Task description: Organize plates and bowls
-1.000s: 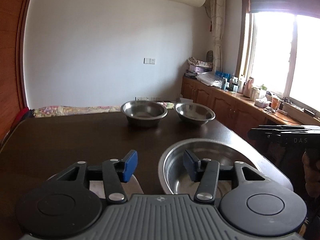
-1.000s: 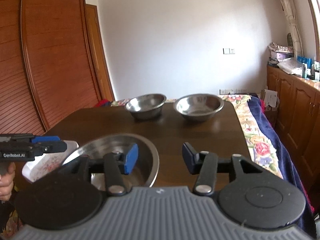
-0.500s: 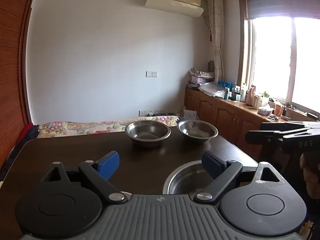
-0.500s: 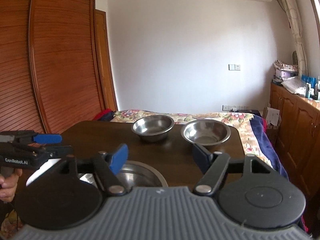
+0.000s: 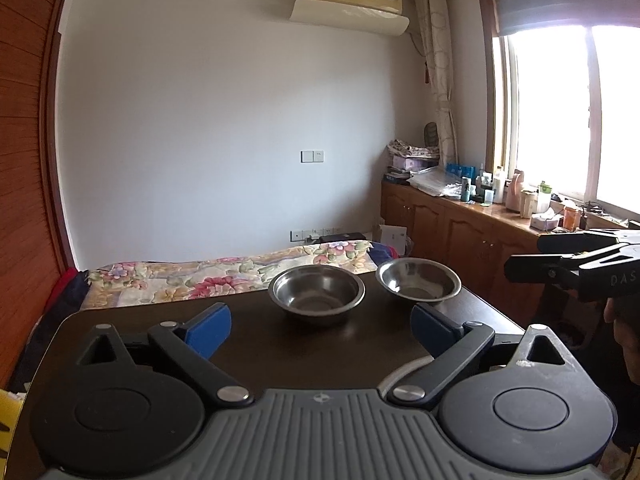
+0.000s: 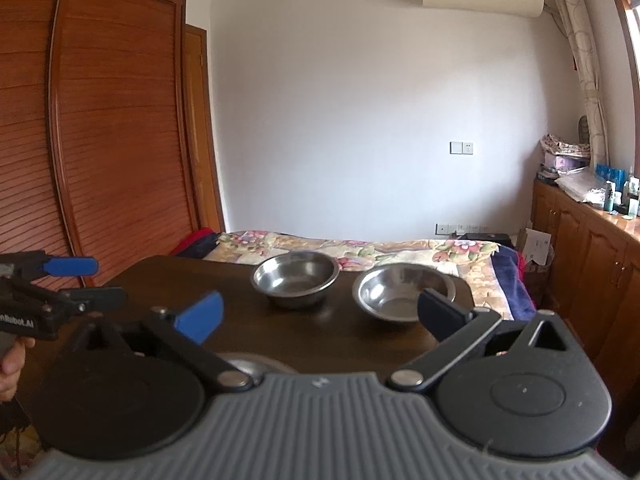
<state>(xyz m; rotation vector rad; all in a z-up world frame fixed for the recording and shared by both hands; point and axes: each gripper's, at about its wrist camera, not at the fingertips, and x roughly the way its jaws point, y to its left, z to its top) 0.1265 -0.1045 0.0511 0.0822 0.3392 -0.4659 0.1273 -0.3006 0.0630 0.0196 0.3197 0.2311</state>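
Two steel bowls stand side by side at the far edge of the dark table (image 5: 256,336): the left bowl (image 5: 317,294) (image 6: 295,278) and the right bowl (image 5: 418,285) (image 6: 400,294). A third, larger steel bowl near me is mostly hidden under the grippers; only a sliver of its rim (image 5: 404,372) (image 6: 256,362) shows. My left gripper (image 5: 320,330) is open wide and empty above the table. My right gripper (image 6: 318,316) is open wide and empty too. Each gripper shows at the edge of the other's view.
A bed with a floral cover (image 5: 224,272) lies beyond the table. A wooden wardrobe (image 6: 100,140) stands at the left. A low cabinet (image 5: 472,236) with bottles and clutter runs under the window at the right. A yellow item (image 5: 10,412) sits at the table's left edge.
Both grippers have opened wide and risen, tilting up. The near large bowl and the white patterned plate have slipped almost wholly out of view beneath them.
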